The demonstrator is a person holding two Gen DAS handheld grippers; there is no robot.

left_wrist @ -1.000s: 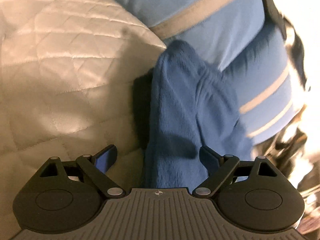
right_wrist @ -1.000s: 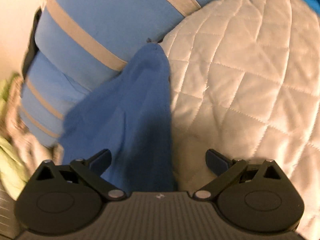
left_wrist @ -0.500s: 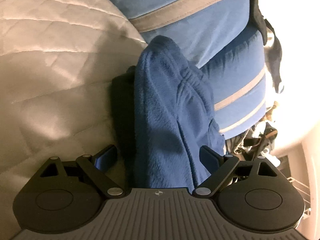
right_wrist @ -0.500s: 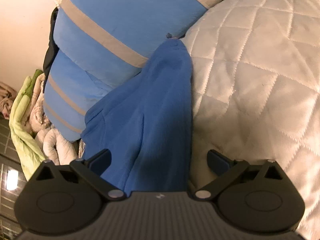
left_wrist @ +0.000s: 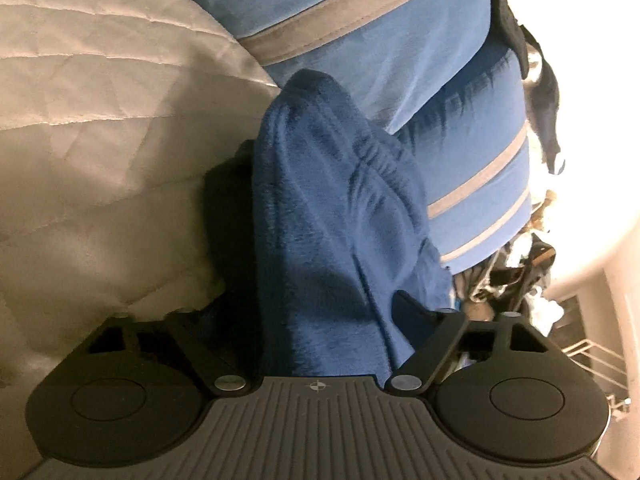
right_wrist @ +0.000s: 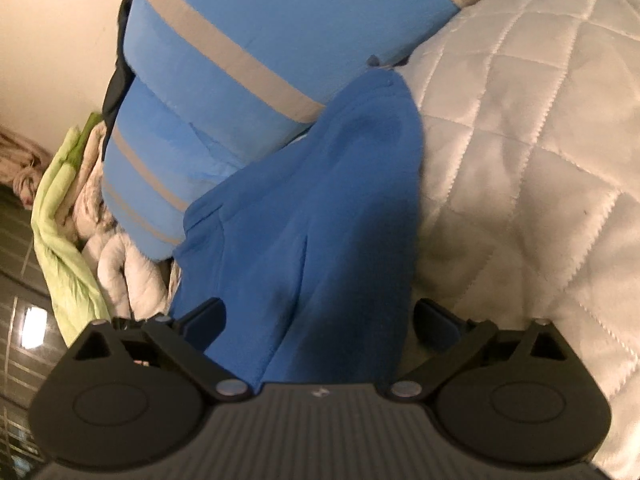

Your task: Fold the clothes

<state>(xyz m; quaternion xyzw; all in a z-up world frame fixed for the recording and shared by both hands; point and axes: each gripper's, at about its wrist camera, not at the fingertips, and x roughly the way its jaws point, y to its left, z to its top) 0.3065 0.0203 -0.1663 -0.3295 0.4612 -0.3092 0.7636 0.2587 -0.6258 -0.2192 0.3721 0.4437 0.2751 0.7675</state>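
A dark blue fleece garment (left_wrist: pixel 332 208) rises as a bunched ridge from the bed toward my left gripper (left_wrist: pixel 308 308) and runs between its fingers under the body. The fingers stand wide apart; the right fingertip (left_wrist: pixel 408 304) touches the fabric and the left one sits in shadow. In the right wrist view the same garment (right_wrist: pixel 328 208) fills the gap of my right gripper (right_wrist: pixel 318 308), whose fingers are equally wide. Where the fabric meets either gripper body is hidden.
A cream quilted bedspread (left_wrist: pixel 100 140) (right_wrist: pixel 520 160) lies beside the garment. A light blue rolled blanket with grey stripes (left_wrist: pixel 380 40) (right_wrist: pixel 240 20) sits behind it at the bed edge. Green bedding (right_wrist: pixel 60 220), white padding (right_wrist: pixel 120 268) and clutter (left_wrist: pixel 520 264) lie on the floor beyond.
Both views have swung away from the bed, so more of the floor and wall shows. The garment stays between the fingers of both grippers and looks taller. Finger spacing is the same.
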